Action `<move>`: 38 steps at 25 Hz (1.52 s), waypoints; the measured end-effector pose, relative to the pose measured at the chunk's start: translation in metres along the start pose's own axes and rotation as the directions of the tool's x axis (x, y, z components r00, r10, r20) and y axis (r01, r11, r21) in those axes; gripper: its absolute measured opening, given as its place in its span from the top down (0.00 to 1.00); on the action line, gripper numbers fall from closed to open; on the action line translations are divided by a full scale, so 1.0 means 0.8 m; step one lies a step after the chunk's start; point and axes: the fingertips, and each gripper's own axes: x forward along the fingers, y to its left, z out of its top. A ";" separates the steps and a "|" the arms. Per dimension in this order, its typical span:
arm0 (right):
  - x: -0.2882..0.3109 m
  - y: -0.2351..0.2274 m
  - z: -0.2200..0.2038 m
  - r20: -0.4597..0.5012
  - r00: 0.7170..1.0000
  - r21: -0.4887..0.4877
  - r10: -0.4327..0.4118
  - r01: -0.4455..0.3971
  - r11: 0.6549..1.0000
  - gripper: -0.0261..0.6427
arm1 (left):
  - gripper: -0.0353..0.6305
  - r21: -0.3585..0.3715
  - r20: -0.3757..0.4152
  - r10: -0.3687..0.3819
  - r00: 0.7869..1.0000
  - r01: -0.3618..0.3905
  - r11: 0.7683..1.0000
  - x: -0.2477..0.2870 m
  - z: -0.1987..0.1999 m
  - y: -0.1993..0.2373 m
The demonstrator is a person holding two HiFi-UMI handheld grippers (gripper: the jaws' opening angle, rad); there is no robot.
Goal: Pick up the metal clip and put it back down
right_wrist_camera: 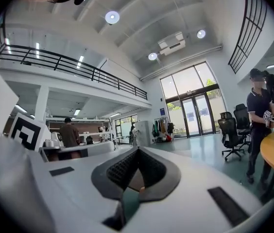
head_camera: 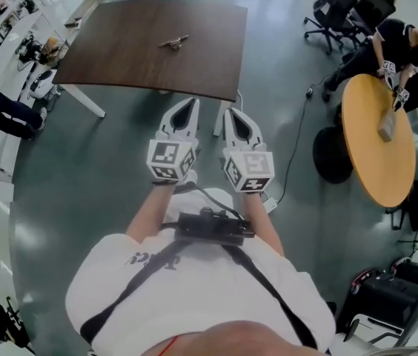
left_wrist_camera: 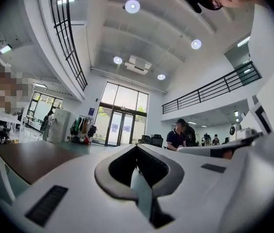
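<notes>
Lying flat on the dark brown table, the metal clip rests toward the table's far side, a little right of its middle, on bare top. Both grippers are held off the table, just short of its near edge and above the grey-green floor, pointing toward the table side by side. The left gripper has its tips almost at the table's near edge. Its own view shows the two jaws pressed together at the tip with nothing between them, only the dark hollow behind the pads. The right gripper sits just beside it, slightly farther back from the table edge. Its jaws are likewise closed tip to tip and hold nothing. Neither gripper touches the clip, which lies well apart from both, across most of the tabletop. Each gripper carries its marker cube on the end away from the table, the left cube and the right cube level with each other in front of the person's forearms. In the left gripper view a strip of the brown tabletop shows low at the left. To the right of the dark table stands a round light-wood table, where a person in dark clothes bends over its top. Black office chairs stand beyond the dark table's far right corner, and a thin cable trails over the floor between the two tables.
</notes>
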 end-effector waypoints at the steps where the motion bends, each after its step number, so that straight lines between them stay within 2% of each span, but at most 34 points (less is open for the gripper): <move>1: 0.019 -0.005 0.003 -0.001 1.000 -0.002 -0.001 0.001 1.000 0.95 | 0.93 0.001 0.007 0.003 1.000 -0.003 1.000 0.015 0.004 0.013; 12: 0.259 0.003 0.018 -0.029 0.996 -0.012 0.088 -0.089 0.996 0.95 | 0.93 0.012 0.070 0.077 0.995 -0.078 0.997 0.137 0.036 0.199; 15: 0.313 0.016 0.015 -0.040 0.994 -0.013 0.106 -0.107 0.994 0.95 | 0.93 0.025 0.058 0.098 0.993 -0.100 0.995 0.159 0.034 0.248; 18: 0.350 0.017 0.000 -0.079 0.990 -0.011 0.114 -0.115 0.993 0.95 | 0.93 0.000 0.029 0.115 0.993 -0.115 0.993 0.178 0.023 0.283; 24: 0.422 -0.021 -0.021 -0.147 0.984 0.011 0.103 -0.102 0.995 0.95 | 0.93 -0.038 -0.022 0.127 0.992 -0.128 0.991 0.226 -0.009 0.322; 29: 0.504 -0.052 -0.044 -0.204 0.971 0.005 0.126 -0.128 0.992 0.95 | 0.93 -0.036 -0.051 0.168 0.985 -0.169 0.985 0.282 -0.036 0.368; 33: 0.570 -0.073 -0.085 -0.304 0.945 0.017 0.123 -0.124 0.992 0.95 | 0.93 -0.053 -0.109 0.199 0.974 -0.206 0.977 0.318 -0.065 0.412; 38: 0.644 -0.078 -0.149 -0.452 0.878 0.041 0.156 -0.154 0.987 0.95 | 0.93 -0.101 -0.188 0.242 0.952 -0.264 0.959 0.349 -0.106 0.475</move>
